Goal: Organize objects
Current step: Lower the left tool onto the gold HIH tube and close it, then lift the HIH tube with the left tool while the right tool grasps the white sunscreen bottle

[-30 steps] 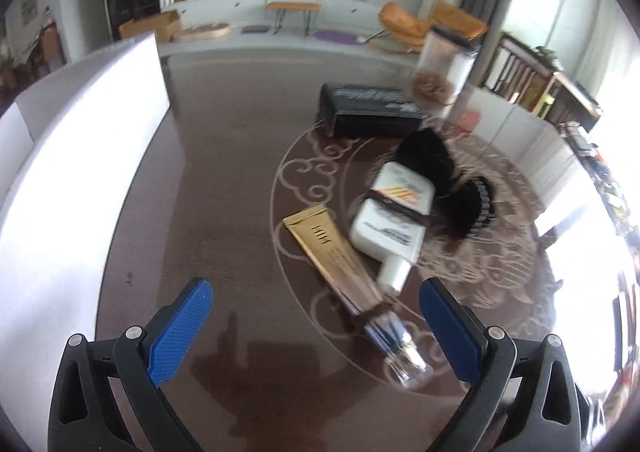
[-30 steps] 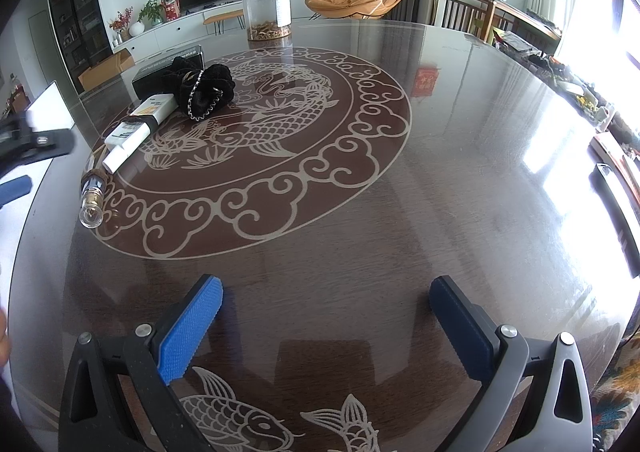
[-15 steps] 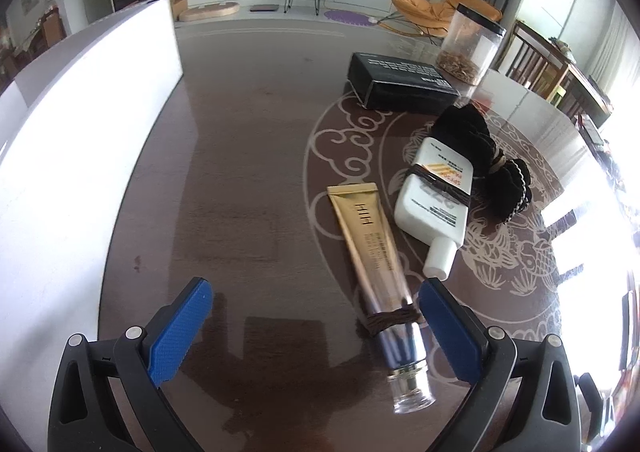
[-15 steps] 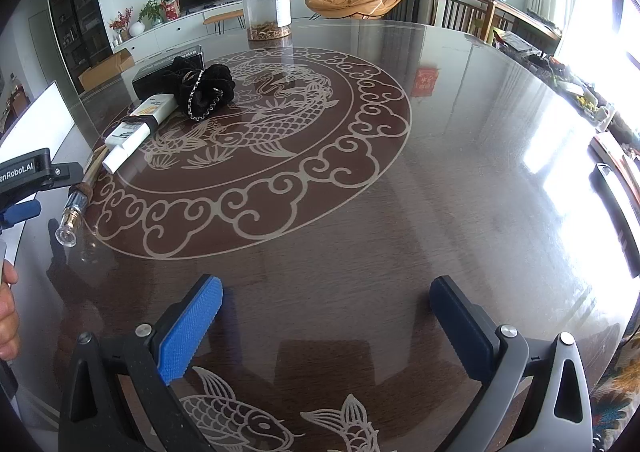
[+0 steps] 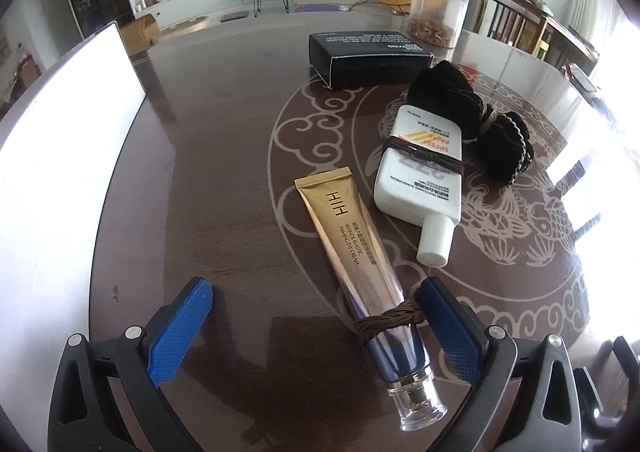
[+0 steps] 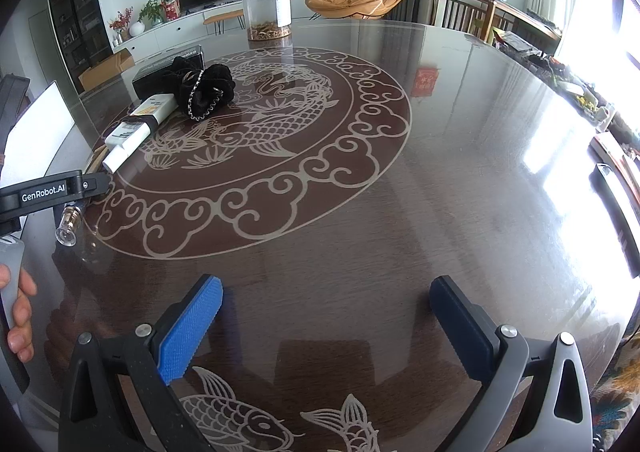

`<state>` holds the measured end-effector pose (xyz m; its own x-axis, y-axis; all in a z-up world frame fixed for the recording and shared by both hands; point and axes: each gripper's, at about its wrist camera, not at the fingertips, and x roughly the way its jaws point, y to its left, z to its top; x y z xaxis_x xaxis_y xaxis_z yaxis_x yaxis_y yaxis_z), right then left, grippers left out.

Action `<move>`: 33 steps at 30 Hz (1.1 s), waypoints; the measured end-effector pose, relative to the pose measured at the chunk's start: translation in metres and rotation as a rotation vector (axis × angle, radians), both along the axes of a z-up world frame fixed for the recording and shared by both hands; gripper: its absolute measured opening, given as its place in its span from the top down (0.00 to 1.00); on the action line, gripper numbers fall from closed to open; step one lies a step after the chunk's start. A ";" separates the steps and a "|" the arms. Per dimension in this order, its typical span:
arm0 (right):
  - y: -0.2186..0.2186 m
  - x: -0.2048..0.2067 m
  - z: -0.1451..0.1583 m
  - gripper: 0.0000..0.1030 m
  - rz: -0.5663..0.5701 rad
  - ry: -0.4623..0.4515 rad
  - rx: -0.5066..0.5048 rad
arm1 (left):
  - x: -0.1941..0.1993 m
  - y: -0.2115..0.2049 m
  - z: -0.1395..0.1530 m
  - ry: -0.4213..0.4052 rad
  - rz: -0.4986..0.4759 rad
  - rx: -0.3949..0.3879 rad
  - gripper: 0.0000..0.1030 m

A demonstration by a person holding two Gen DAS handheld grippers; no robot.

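Gold and glossy, the eye-cream tube [image 5: 352, 252] lies flat on the dark bench [image 5: 224, 155], its crimped end pointing away from the left gripper [image 5: 316, 316] and its clear cap [image 5: 420, 408] down near the lower edge of the left wrist view. A brown hair tie [image 5: 386, 322] is wound around the tube near the cap end. The left gripper has its blue pads spread wide; the tube's lower part sits between them, close against the right-hand pad, though I cannot tell whether they touch.

Just beside the tube lies a white sunscreen bottle [image 5: 422, 171] with its cap [image 5: 434, 242] toward the camera and a dark band [image 5: 424, 155] wrapped across its middle. A black scrunchie [image 5: 480, 123] with a chain trim rests against the bottle's far end. Beyond them sits a black box [image 5: 368, 55], and further back a clear jar [image 5: 438, 7] holding brownish contents stands upright. A white board [image 5: 60, 155] runs along the left edge of the bench.

The right gripper [image 6: 326, 316] is spread open over a bare stretch of the bench, well apart from the objects, and holds nothing. In its view a hand [image 6: 18, 316] grips the left tool's handle at the far left.
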<state>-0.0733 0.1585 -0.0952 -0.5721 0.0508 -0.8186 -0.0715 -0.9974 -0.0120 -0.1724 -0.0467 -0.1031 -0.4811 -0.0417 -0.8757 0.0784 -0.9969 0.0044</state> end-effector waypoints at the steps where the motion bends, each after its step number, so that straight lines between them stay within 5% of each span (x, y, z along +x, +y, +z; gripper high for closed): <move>1: 0.000 0.000 0.000 0.00 0.000 0.000 0.000 | 0.001 -0.002 0.001 0.004 0.008 -0.004 0.02; 2: 0.000 0.000 0.000 0.00 0.000 0.000 0.000 | 0.004 -0.003 0.002 0.019 0.016 -0.007 0.07; 6: 0.000 0.000 0.000 0.00 0.000 0.000 0.000 | 0.020 -0.001 0.011 0.076 0.012 -0.025 0.72; 14: 0.001 0.001 0.001 0.00 0.006 0.002 -0.018 | 0.053 -0.019 0.011 0.117 0.048 -0.044 0.72; 18: 0.006 -0.005 0.013 0.00 0.057 0.029 -0.280 | 0.063 -0.027 0.008 0.131 0.056 -0.043 0.72; 24: -0.065 -0.088 0.029 0.00 0.209 -0.062 -0.435 | 0.073 -0.029 0.007 0.156 0.052 -0.049 0.72; 28: -0.120 -0.148 0.016 0.17 0.231 -0.183 -0.412 | 0.074 -0.028 0.006 0.168 0.051 -0.064 0.71; 33: -0.156 -0.179 0.012 0.24 0.254 -0.163 -0.223 | 0.074 -0.029 0.005 0.169 0.052 -0.060 0.71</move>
<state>-0.2519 0.0029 -0.0832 -0.4051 -0.2657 -0.8748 0.1636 -0.9625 0.2166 -0.0989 -0.0757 -0.0983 -0.6169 -0.1202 -0.7778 0.1345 -0.9898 0.0463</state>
